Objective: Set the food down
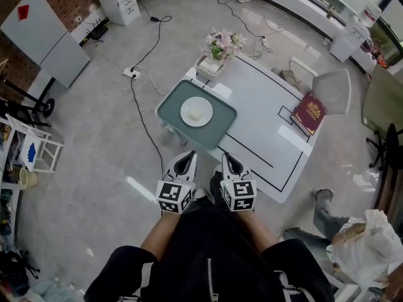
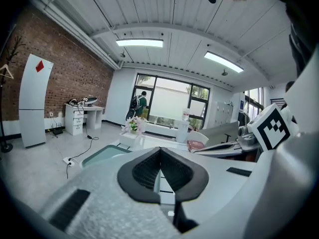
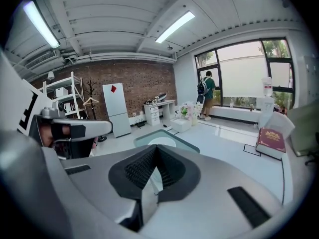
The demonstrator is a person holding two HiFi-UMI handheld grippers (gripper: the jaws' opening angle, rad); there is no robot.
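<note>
The food (image 1: pixel 196 113), a small pale piece, is seen on a white plate (image 1: pixel 186 107). The plate is set on a teal tray (image 1: pixel 174 103) at the near-left corner of the white counter (image 1: pixel 264 99). Nothing is held over the food or touching it.

From this it is judged that the setting-down is either already done or not under way, since the food lies at rest on the plate and both tools are empty. If a further move is called for, it would be a reach forward to the tray. The jaws would have to be spread first, because nothing could be taken up as they stand.

The left hand-held gripper (image 1: pixel 185 162) and the right hand-held gripper (image 1: pixel 230 163) are held side by side, close in front of the person's body. They are short of the counter's near edge and apart from the tray, and both are aimed forward across the counter. In each gripper view the jaws are seen pressed together tip to tip, with nothing between them.
</note>
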